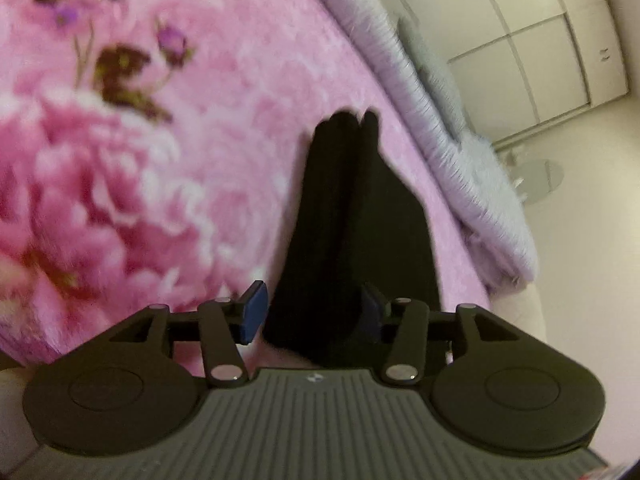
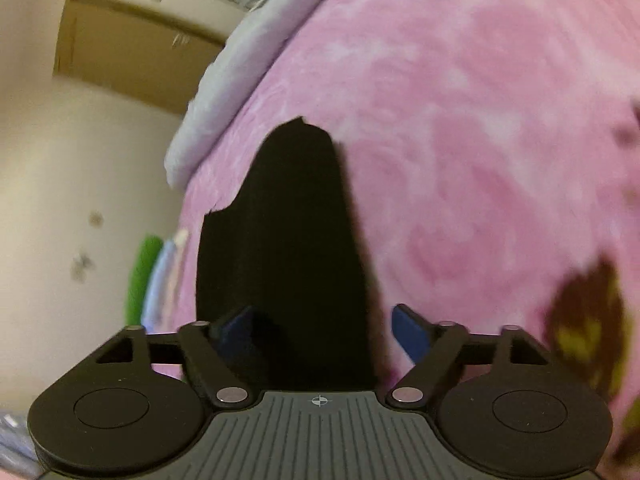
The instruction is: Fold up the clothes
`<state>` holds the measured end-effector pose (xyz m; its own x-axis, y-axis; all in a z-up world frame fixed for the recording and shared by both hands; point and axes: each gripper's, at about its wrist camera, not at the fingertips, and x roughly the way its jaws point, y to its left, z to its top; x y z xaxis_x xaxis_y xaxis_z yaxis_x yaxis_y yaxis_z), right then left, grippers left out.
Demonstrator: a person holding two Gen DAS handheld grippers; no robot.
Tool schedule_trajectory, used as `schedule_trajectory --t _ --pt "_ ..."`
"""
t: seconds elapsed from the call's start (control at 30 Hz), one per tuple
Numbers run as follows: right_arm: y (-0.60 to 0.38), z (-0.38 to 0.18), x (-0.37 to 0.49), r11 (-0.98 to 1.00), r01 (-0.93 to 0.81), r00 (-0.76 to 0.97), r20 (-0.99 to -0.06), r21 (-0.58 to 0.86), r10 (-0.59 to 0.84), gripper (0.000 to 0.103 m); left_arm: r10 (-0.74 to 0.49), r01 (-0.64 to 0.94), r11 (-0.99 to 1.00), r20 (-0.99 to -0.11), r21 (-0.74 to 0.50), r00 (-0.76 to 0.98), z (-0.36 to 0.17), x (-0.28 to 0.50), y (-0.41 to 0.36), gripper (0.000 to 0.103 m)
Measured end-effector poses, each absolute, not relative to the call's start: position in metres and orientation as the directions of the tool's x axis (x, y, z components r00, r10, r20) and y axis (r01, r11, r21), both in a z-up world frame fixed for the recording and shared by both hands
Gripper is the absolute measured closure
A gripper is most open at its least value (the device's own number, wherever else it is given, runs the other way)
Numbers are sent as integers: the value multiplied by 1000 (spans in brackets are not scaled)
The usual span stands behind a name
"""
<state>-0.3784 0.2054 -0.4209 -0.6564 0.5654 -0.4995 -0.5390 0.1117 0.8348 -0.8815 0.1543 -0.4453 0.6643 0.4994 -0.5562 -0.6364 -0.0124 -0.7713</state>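
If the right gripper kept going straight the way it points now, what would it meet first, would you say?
Most likely the black folded garment lying on the pink floral fleece blanket: it already sits between the right gripper's open jaws, though depth is unclear.

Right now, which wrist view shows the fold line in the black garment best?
Left wrist: the black garment shows a lengthwise crease between two layers. Right wrist shows the black garment only as a flat dark shape.

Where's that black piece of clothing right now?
In both wrist views the black garment lies on the pink floral blanket, near its lavender border.
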Motion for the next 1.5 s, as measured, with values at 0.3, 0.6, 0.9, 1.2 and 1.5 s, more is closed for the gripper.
schedule_trajectory --t 0.3,0.6,0.9,1.2,1.5 --pt "232 -435 -402 69 -547 -696 -499 834 516 45 459 -571 22 -499 -821 735 -464 -866 179 74" --pt "181 -418 -392 80 -598 -675 -555 797 486 52 401 -591 71 -520 -803 755 -452 -871 137 80" --pt "200 -345 -425 -225 -873 -484 -713 432 507 37 487 -793 253 -635 -554 599 -380 -856 160 70" --pt "294 -333 -459 -350 -882 -466 -697 316 545 38 507 -822 414 -651 -391 565 -360 -787 244 69" --pt "306 -347 -440 -307 -883 -468 -703 354 536 38 478 -794 470 -644 -386 597 -381 -774 258 97"
